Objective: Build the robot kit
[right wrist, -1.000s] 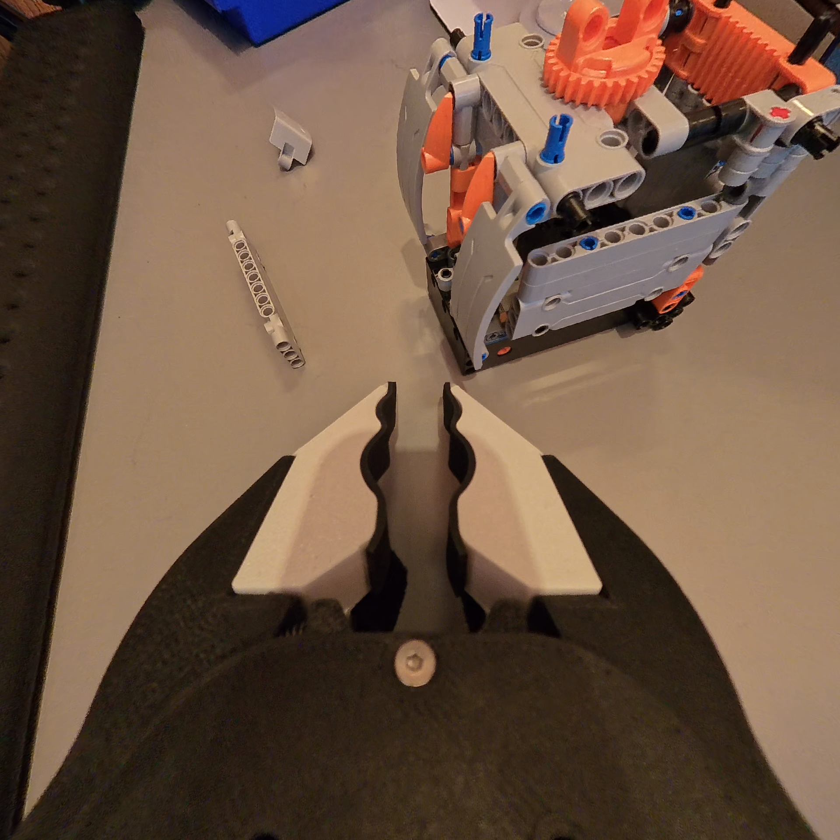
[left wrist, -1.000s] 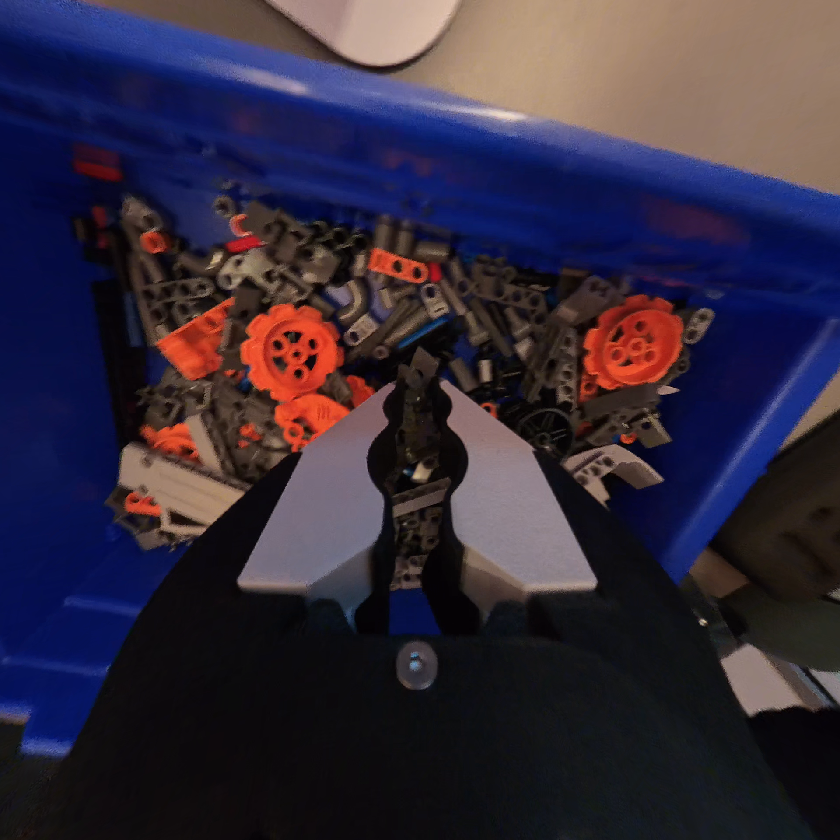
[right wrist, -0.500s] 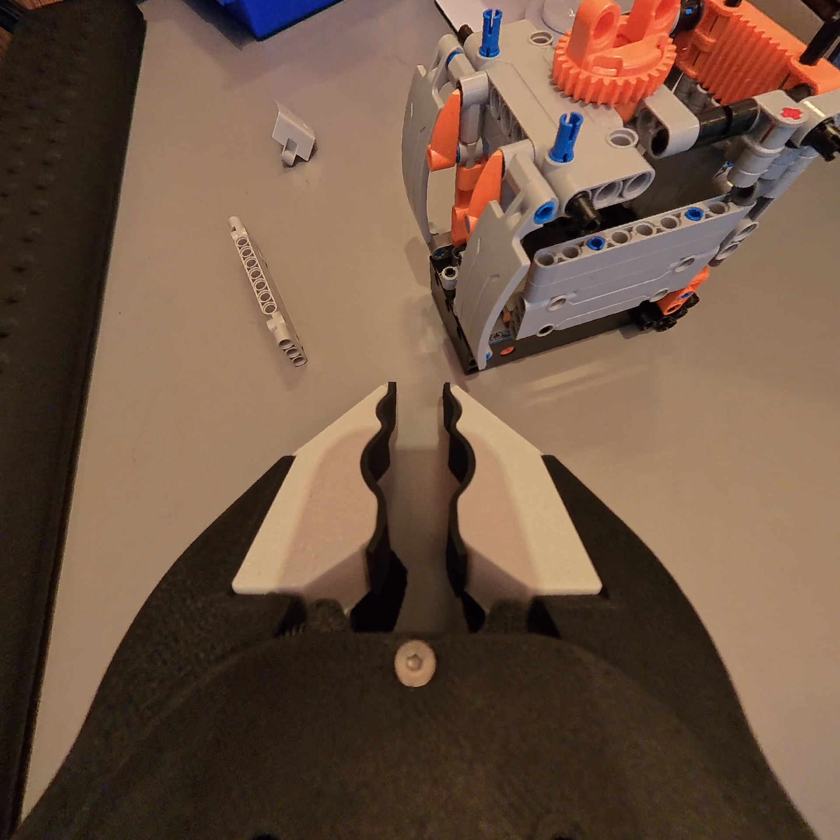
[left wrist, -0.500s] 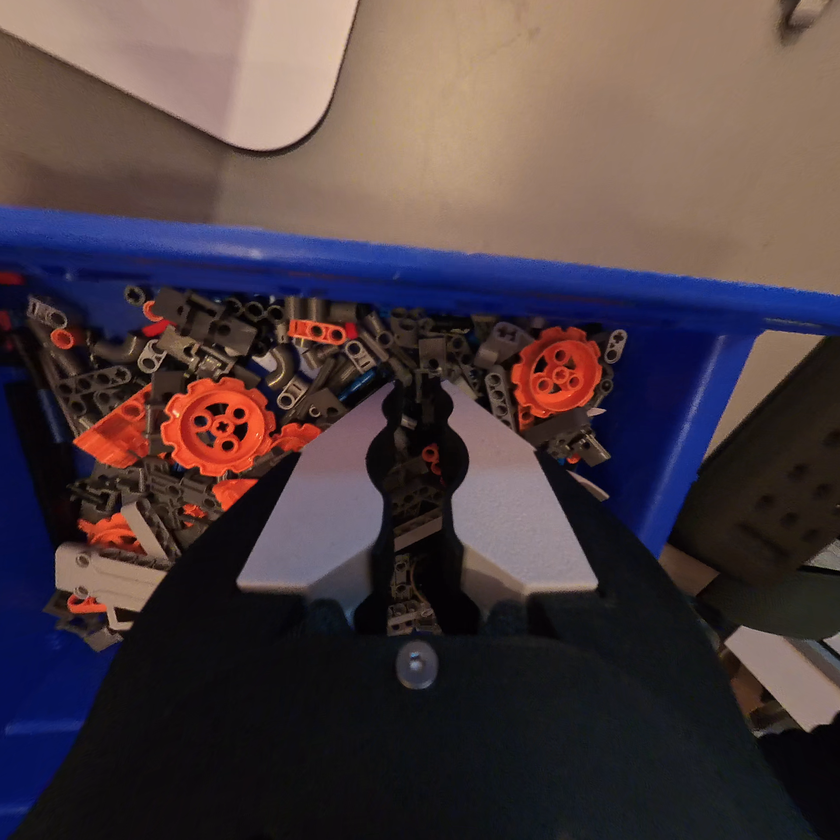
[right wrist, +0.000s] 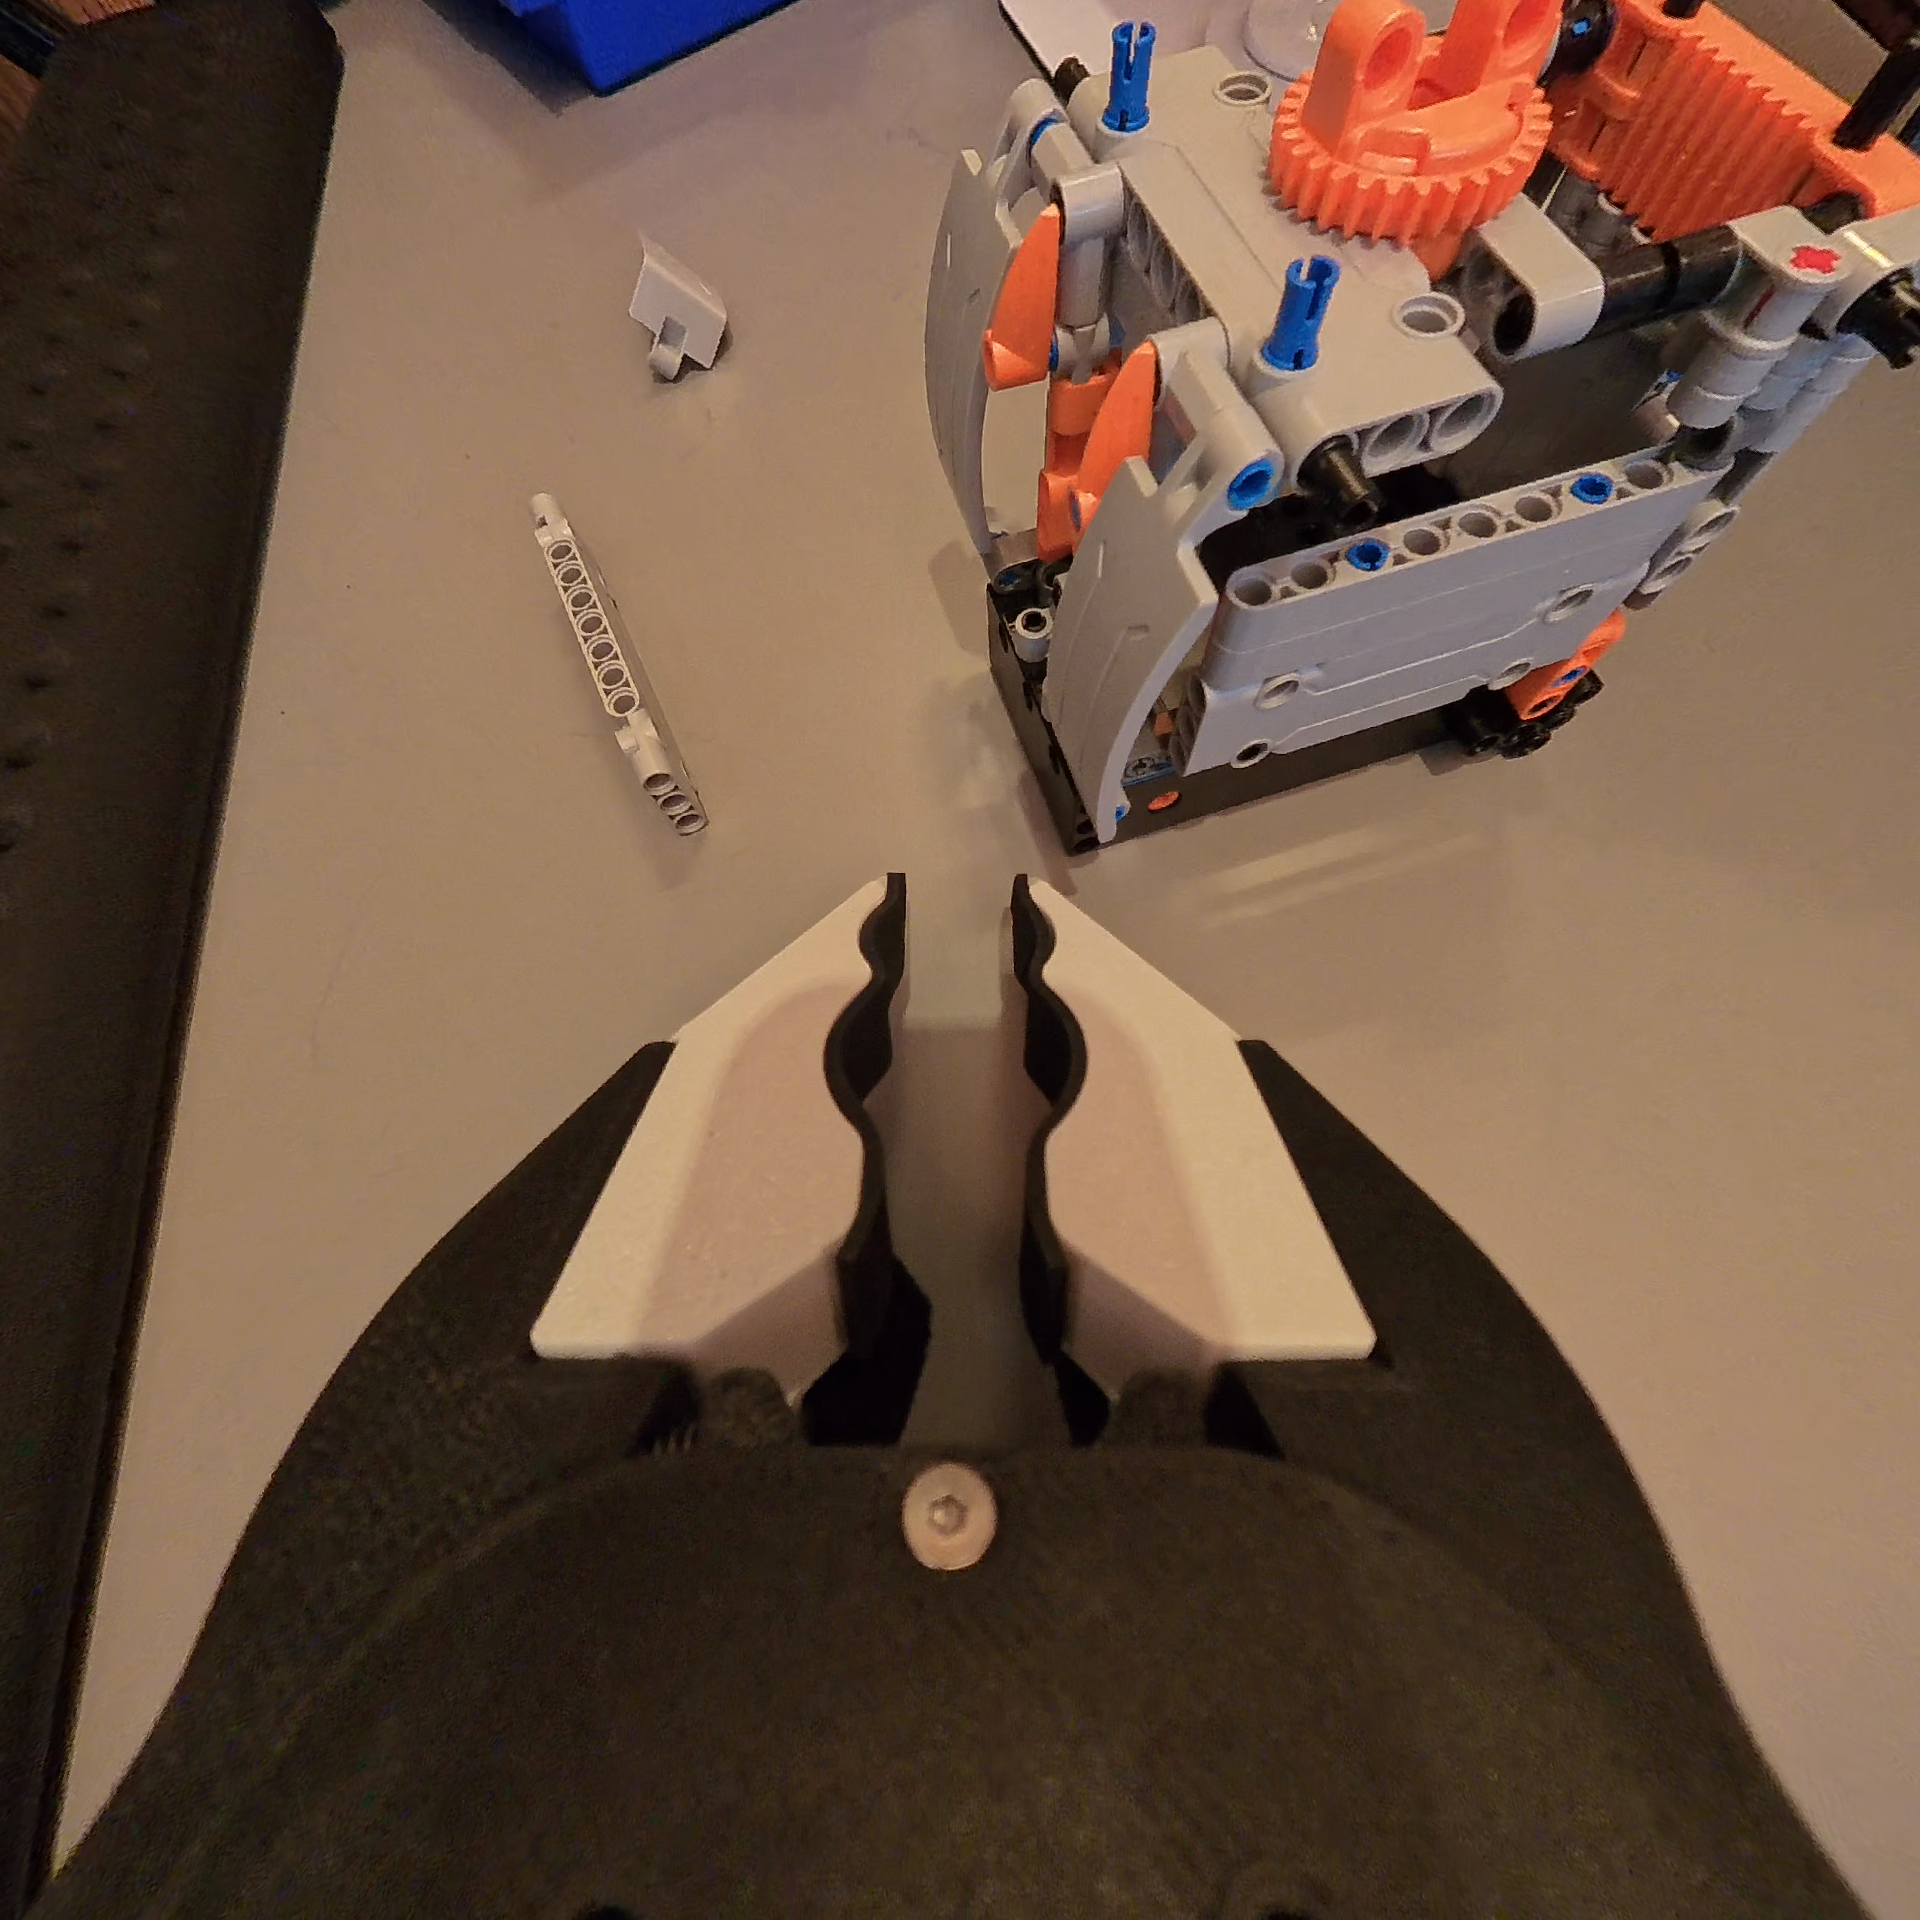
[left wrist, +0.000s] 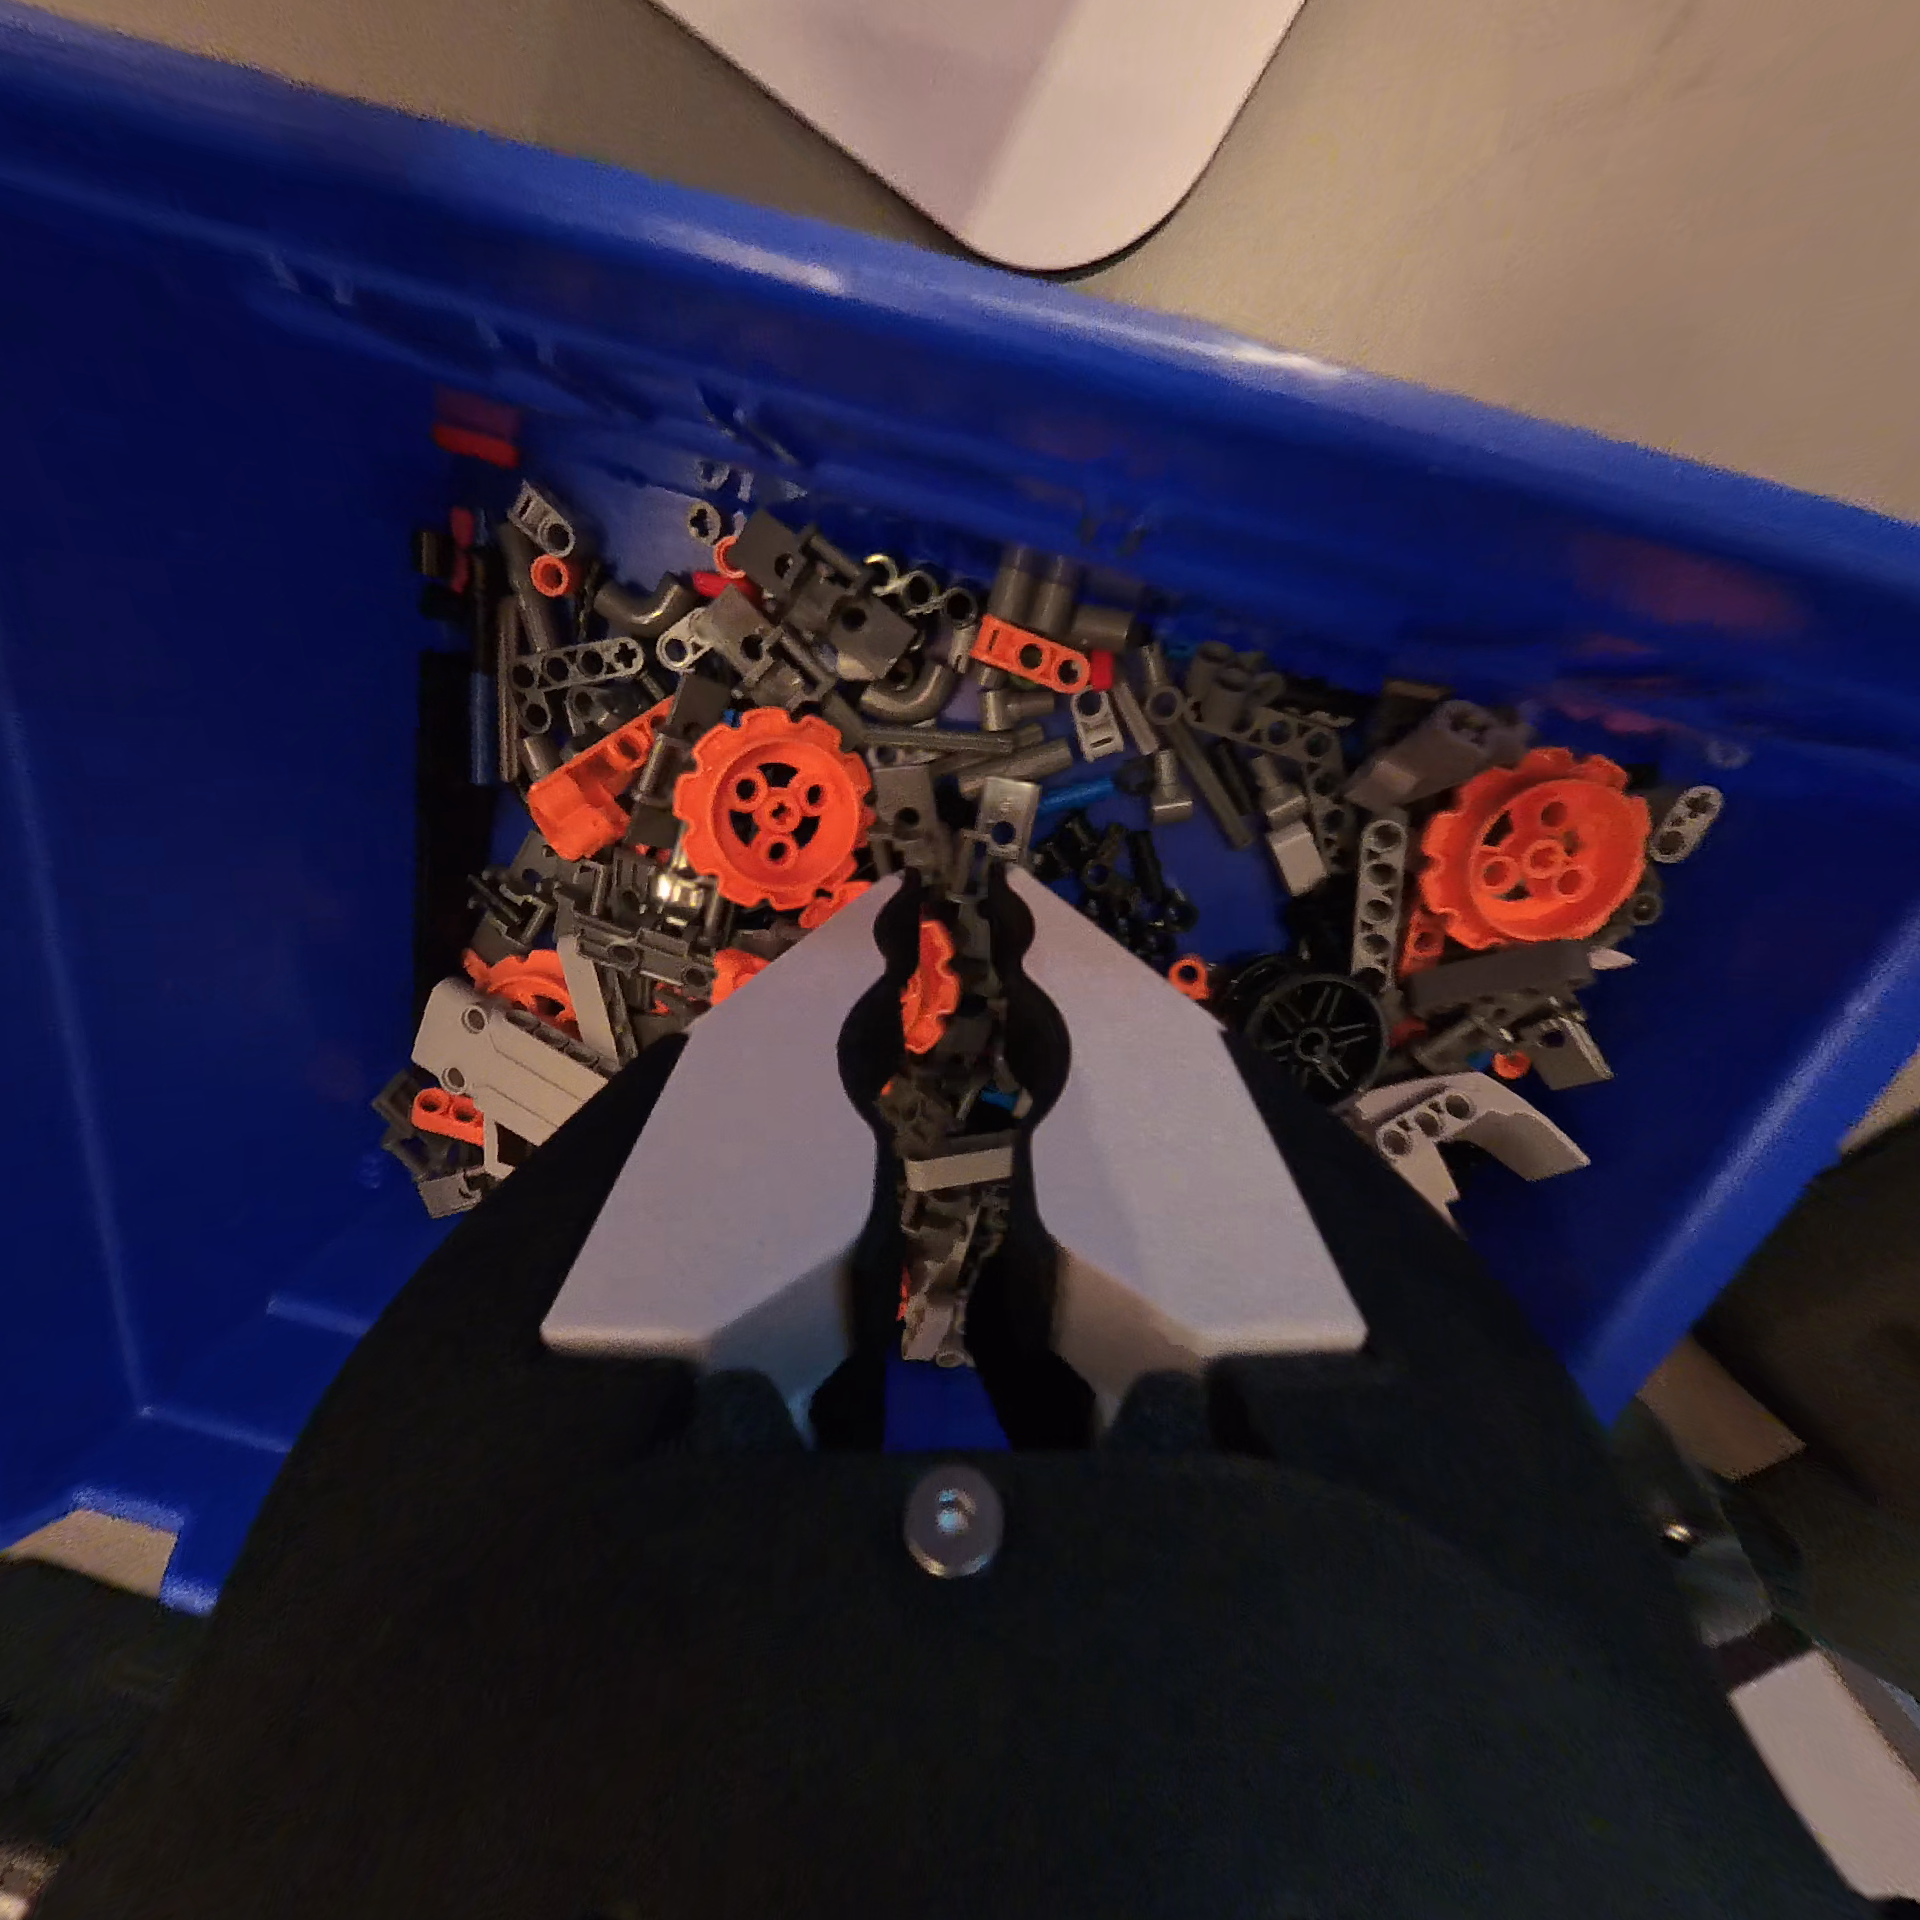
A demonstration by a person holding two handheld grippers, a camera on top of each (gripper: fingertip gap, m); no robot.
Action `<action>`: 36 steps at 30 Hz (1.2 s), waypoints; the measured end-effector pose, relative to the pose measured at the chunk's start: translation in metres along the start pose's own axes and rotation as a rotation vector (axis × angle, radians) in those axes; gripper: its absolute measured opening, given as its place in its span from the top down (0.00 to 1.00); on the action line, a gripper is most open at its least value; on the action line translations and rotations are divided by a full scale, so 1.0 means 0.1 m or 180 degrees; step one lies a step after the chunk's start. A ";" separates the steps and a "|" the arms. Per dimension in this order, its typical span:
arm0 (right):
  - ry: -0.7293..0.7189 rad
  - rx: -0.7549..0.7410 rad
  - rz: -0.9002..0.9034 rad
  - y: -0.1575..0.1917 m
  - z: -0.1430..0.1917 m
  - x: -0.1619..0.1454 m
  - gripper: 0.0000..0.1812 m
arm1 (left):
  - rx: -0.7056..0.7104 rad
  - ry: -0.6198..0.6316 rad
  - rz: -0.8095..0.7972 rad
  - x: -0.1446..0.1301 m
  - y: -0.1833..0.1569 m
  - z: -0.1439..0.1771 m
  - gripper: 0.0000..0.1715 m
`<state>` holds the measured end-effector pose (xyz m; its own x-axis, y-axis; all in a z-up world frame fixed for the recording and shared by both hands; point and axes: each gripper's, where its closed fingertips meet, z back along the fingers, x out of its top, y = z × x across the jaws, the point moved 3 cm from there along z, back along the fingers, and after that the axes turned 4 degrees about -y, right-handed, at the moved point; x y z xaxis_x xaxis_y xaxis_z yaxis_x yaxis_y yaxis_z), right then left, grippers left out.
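My left gripper (left wrist: 951,883) is inside a blue bin (left wrist: 1039,416), above a pile of small dark grey, black and orange building pieces. Its jaws stand nearly together on a small dark grey connector piece (left wrist: 1006,816) that sticks out past the tips. Two orange toothed wheels (left wrist: 774,808) (left wrist: 1538,857) lie in the pile on either side. My right gripper (right wrist: 958,894) is open and empty, low over the grey table, just short of the near corner of a grey, orange and black brick model (right wrist: 1351,499).
A long light grey holed beam (right wrist: 613,665) and a small grey piece (right wrist: 677,307) lie on the table left of the model. A black mat (right wrist: 125,520) runs along the left edge. A white rounded object (left wrist: 1018,125) lies beyond the bin. A black spoked wheel (left wrist: 1314,1029) lies in the pile. Spacing between my two grippers at the tips: around 45 centimeters. It is some 7 centimeters from my left tips to the black spoked wheel (left wrist: 1314,1029).
The left gripper drew back toward the bin's far rim, then came in close over the pile again, the dark piece staying at its tips. The right gripper has barely moved.
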<state>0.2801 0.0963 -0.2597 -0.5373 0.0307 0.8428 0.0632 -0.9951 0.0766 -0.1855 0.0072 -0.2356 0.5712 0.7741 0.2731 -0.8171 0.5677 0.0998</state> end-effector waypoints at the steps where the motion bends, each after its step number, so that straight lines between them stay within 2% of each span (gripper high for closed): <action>1: 0.0000 -0.0001 -0.0002 0.00 0.00 0.00 0.90 | -0.0087 -0.0061 -0.0045 0.02 -0.06 0.02 0.94; 6: 0.0013 -0.0004 -0.0007 0.00 0.00 0.00 0.90 | -0.0537 -0.0131 -0.0283 0.04 -0.38 0.03 0.94; 12: 0.0016 -0.0011 -0.0004 0.00 0.00 -0.01 0.90 | -0.0591 -0.0037 -0.0264 0.03 -0.42 -0.10 0.94; 36: 0.0016 0.0003 -0.0015 0.00 0.00 -0.01 0.90 | -0.0689 -0.0127 -0.0179 0.01 -0.45 -0.11 0.96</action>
<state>0.2802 0.0965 -0.2603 -0.5419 0.0349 0.8397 0.0616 -0.9948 0.0810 -0.1475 -0.0141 -0.2506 0.6082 0.7304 0.3109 -0.7460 0.6598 -0.0906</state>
